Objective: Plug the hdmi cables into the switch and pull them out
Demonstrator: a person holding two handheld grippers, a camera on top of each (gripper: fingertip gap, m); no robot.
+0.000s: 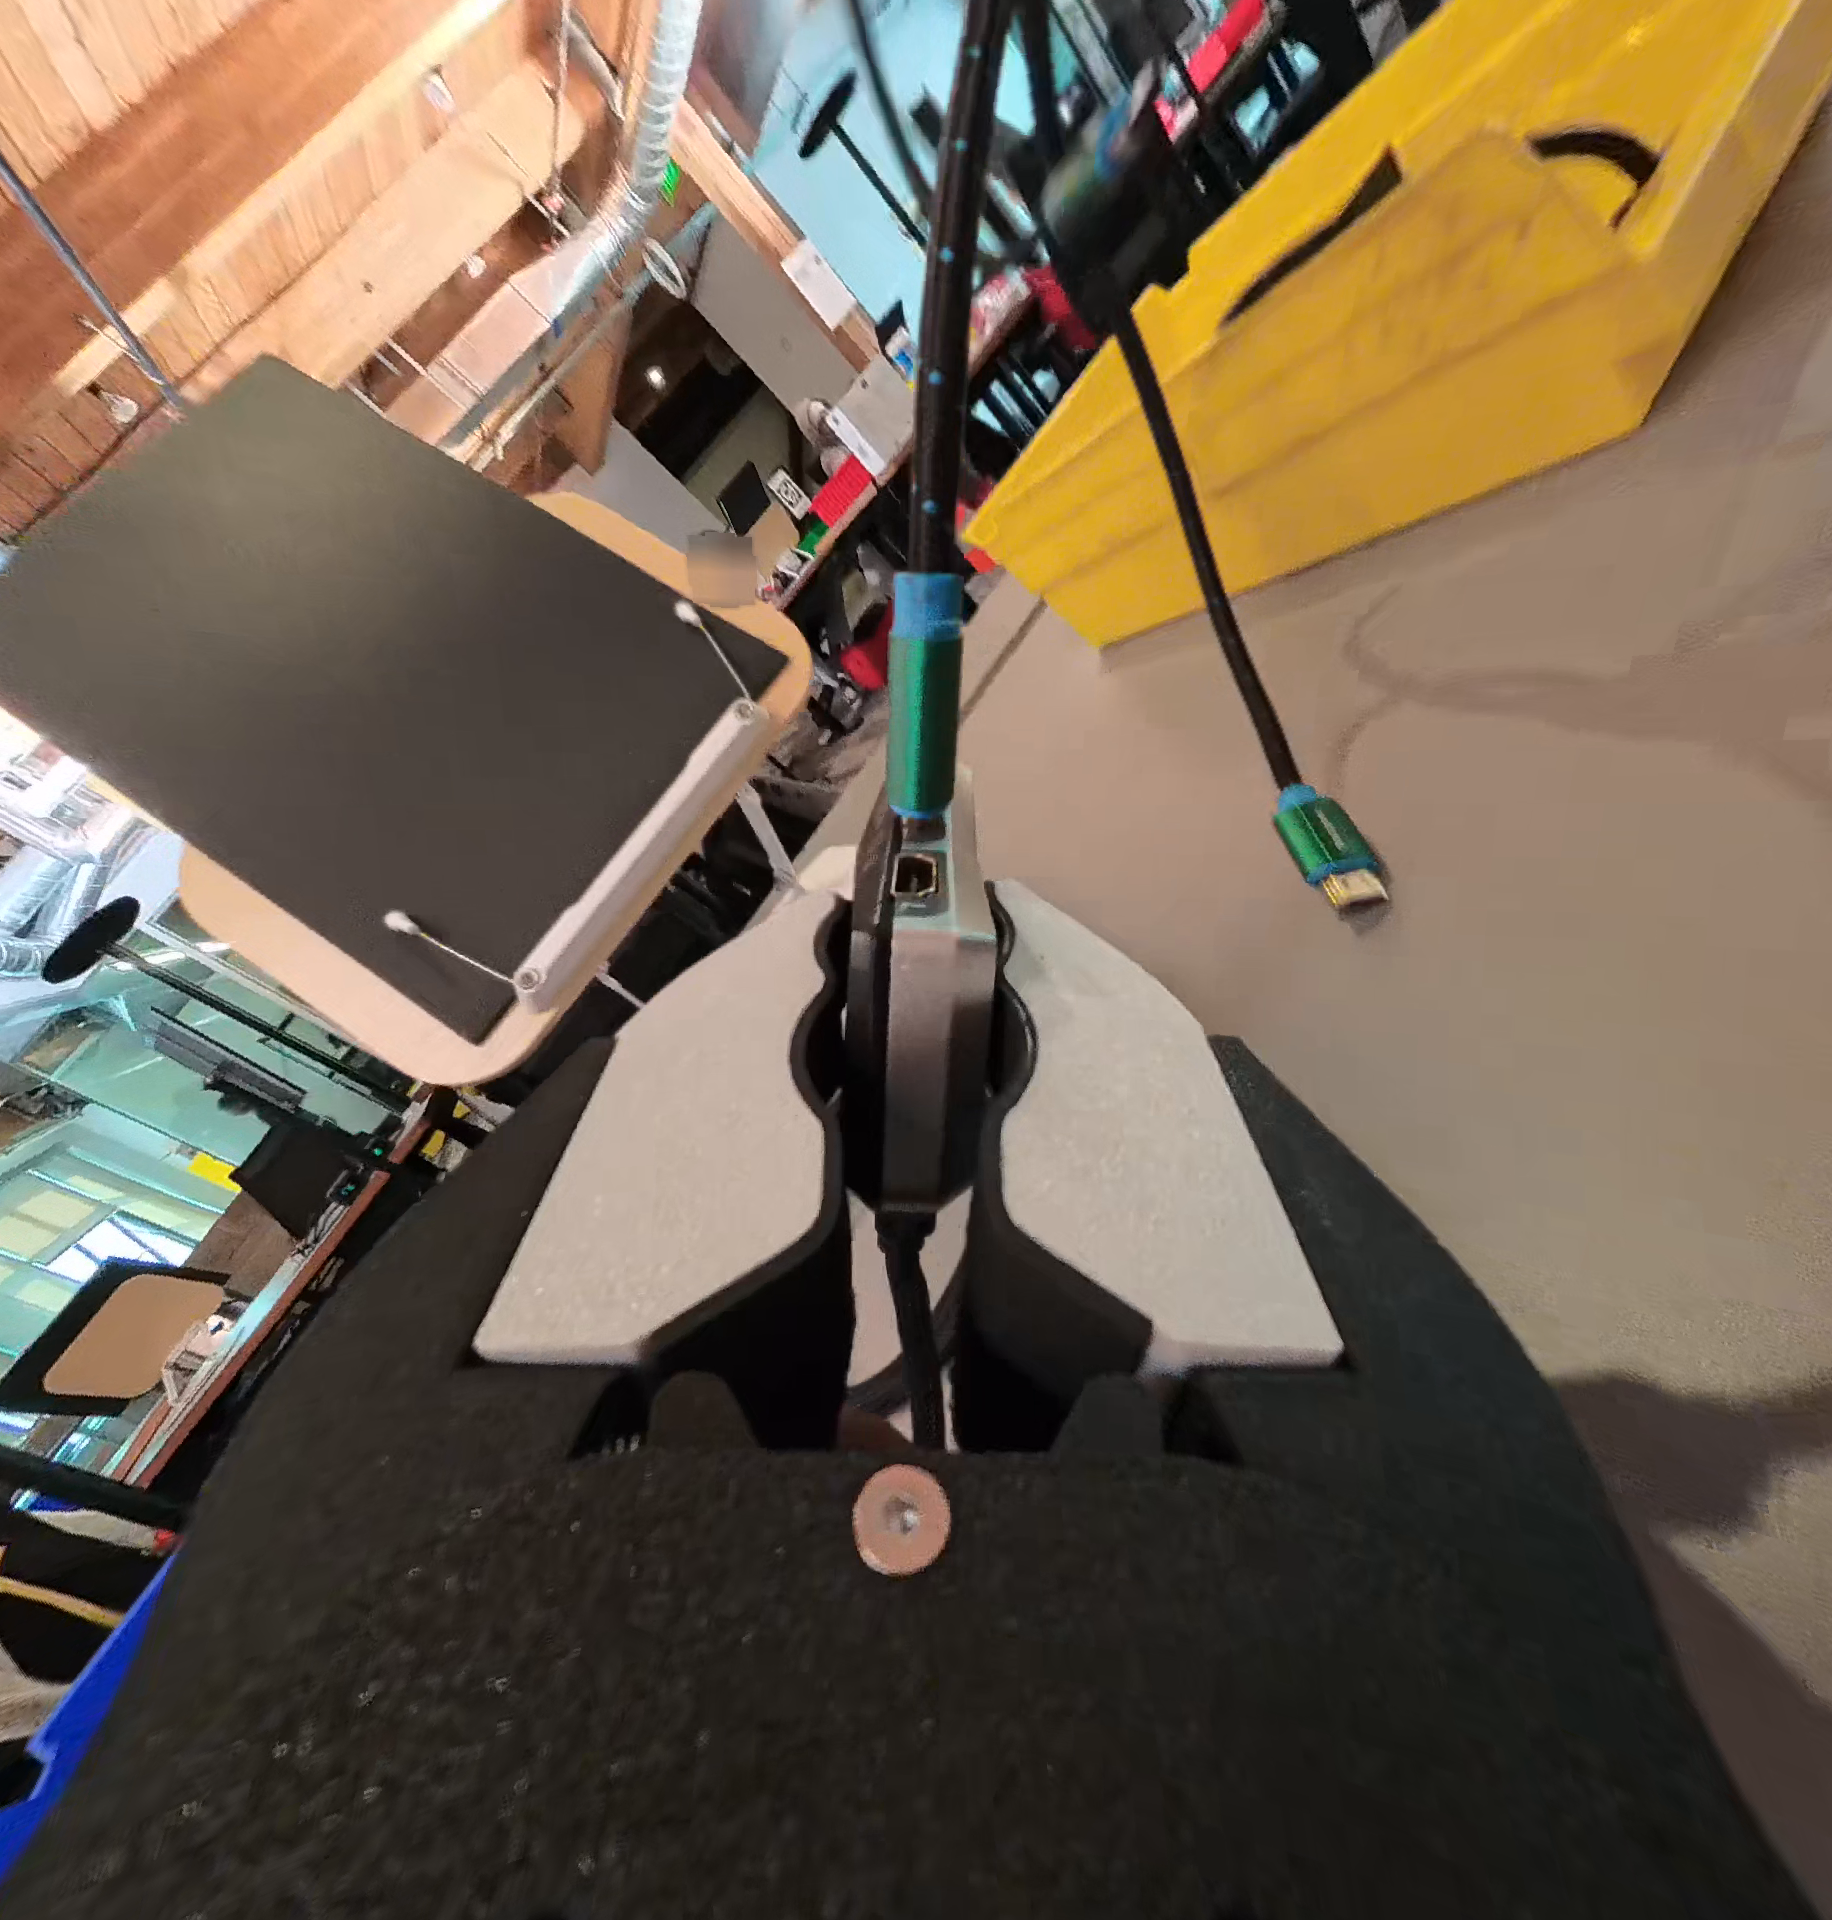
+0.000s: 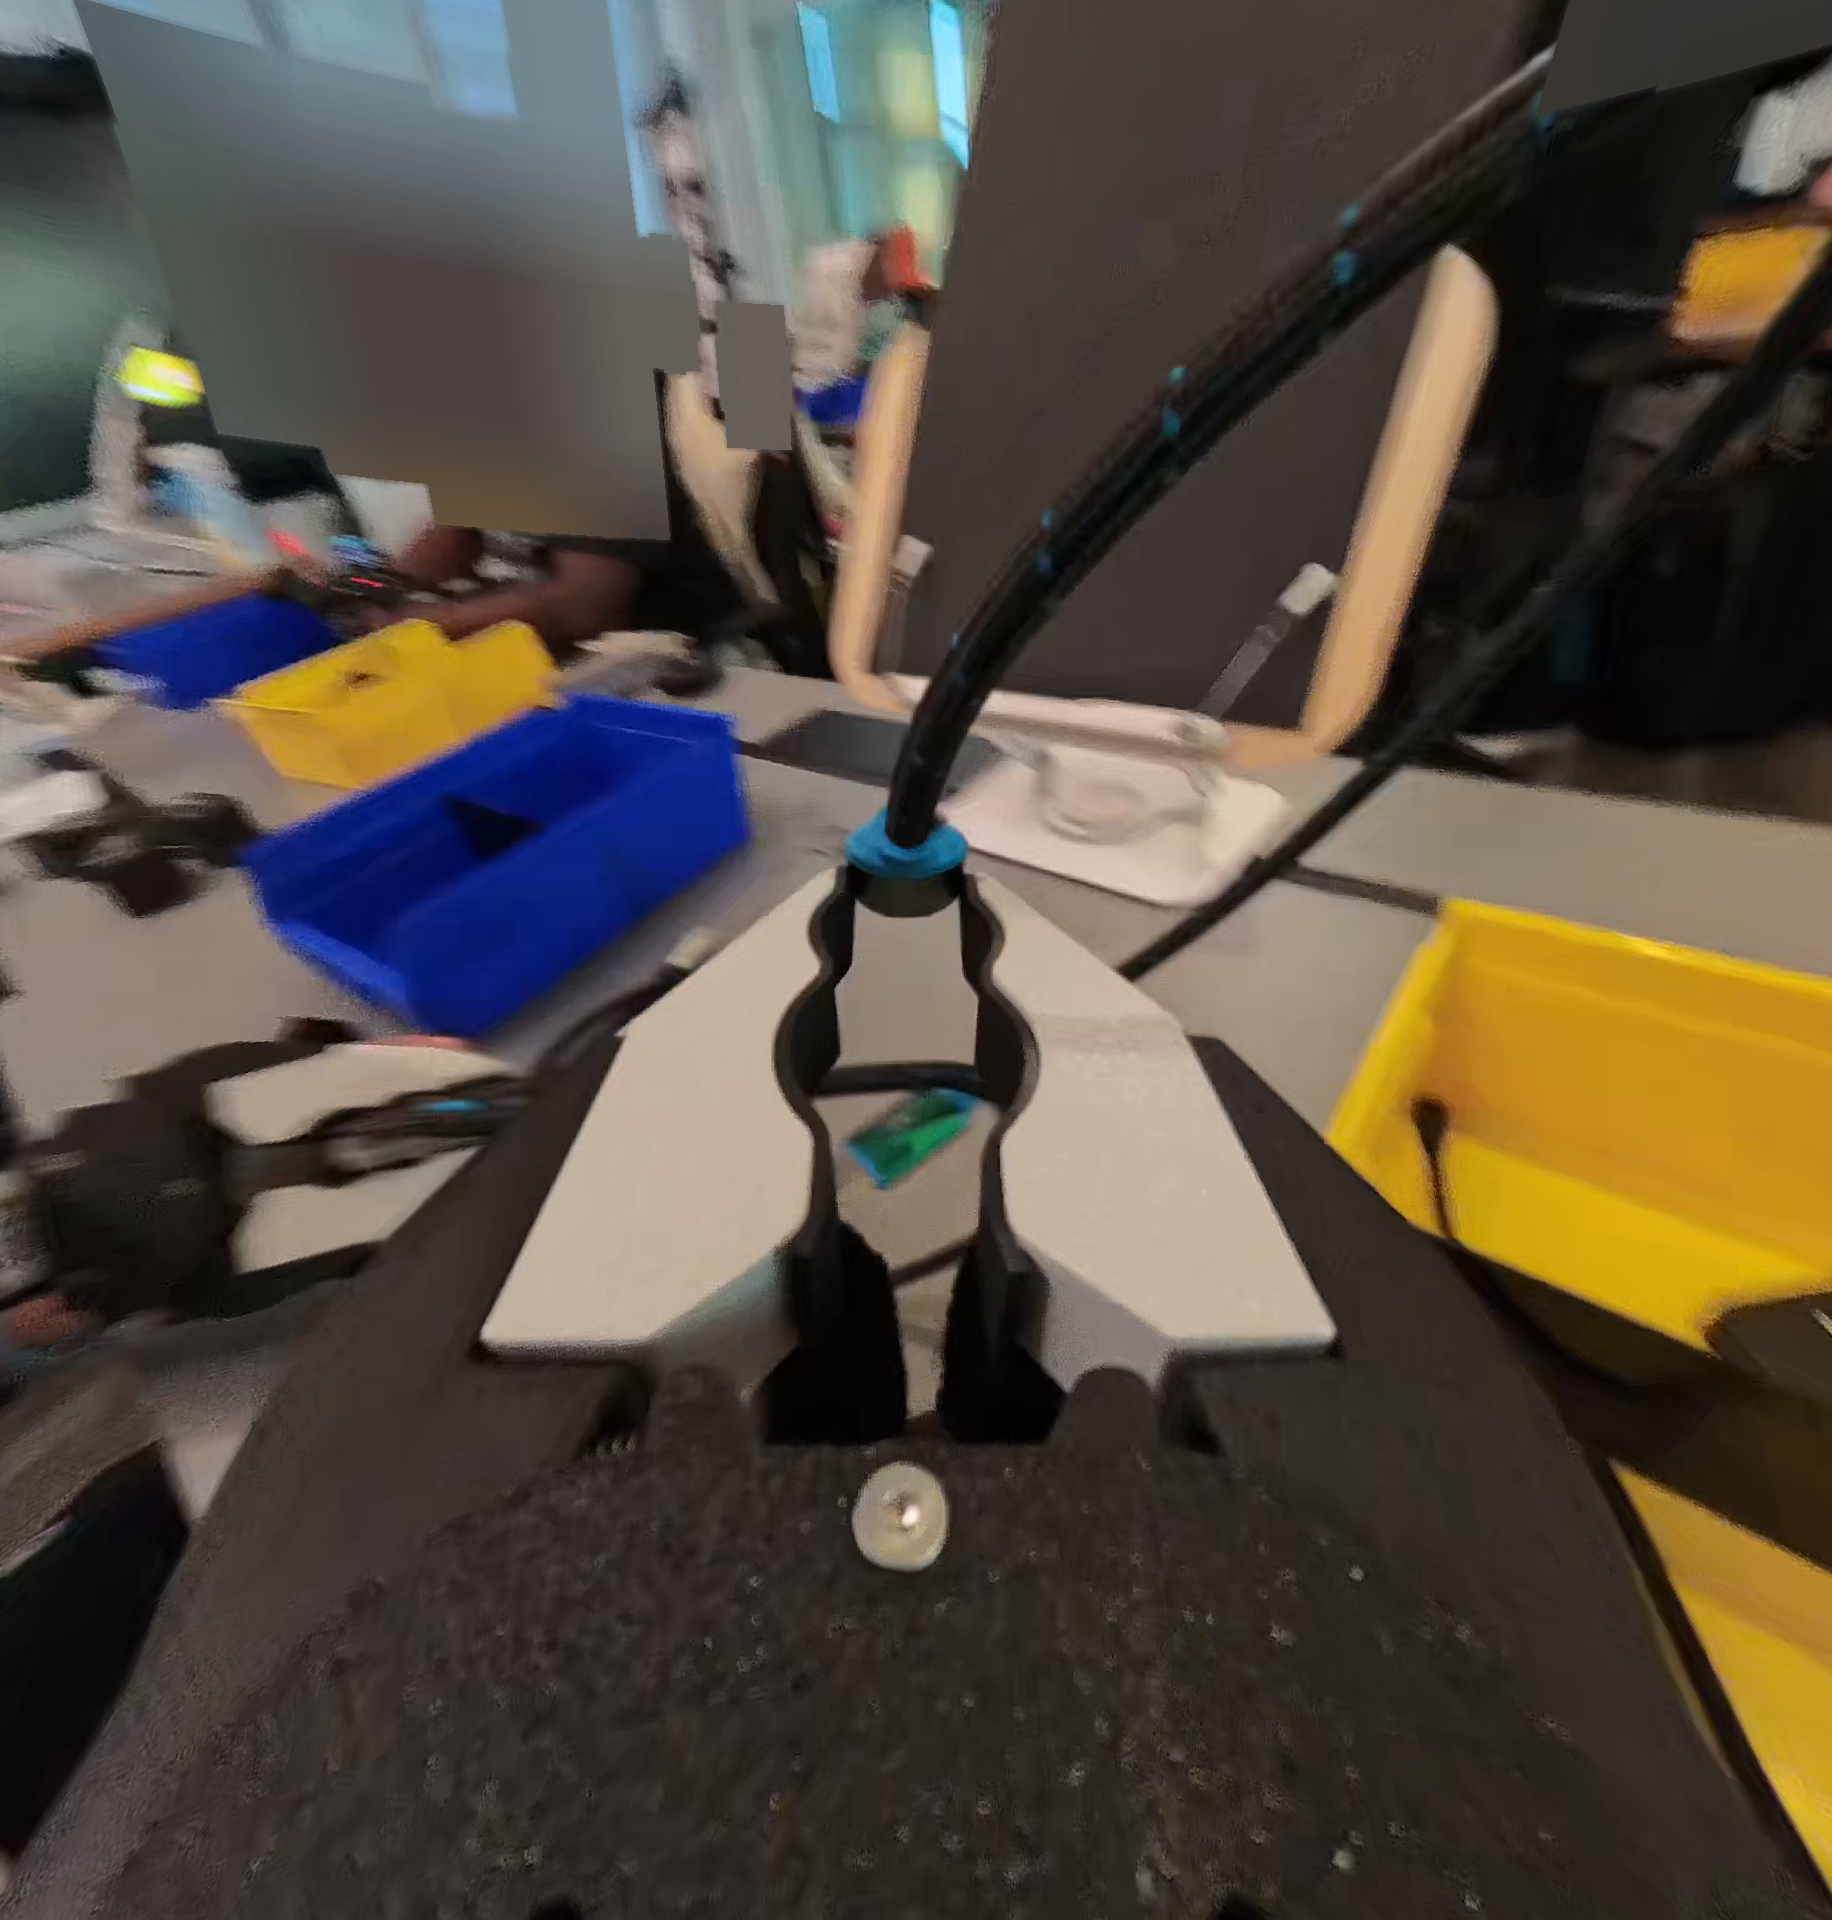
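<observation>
The left gripper [image 1: 917,935] is clamping the dark switch [image 1: 917,1023] edge-on between its pads, one green-shelled plug [image 1: 922,727] sitting in the far port with its long axis running straight ahead, cable [image 1: 943,312] trailing forward. The right gripper [image 2: 904,904] is pinching a blue-collared connector [image 2: 899,854] at its fingertips, cable arcing up and right. Judging by the empty port [image 1: 914,878] just nearer the left pads and a second plug [image 1: 1333,847] dangling to their right, gold tip down, one cable is in, and the next move calls for squaring a plug to that port.

Left claw [image 1: 917,997] clamped on switch [image 1: 917,1049], tilted; right claw [image 2: 904,914] pinching cable plug [image 2: 904,883] at fingertips.
</observation>
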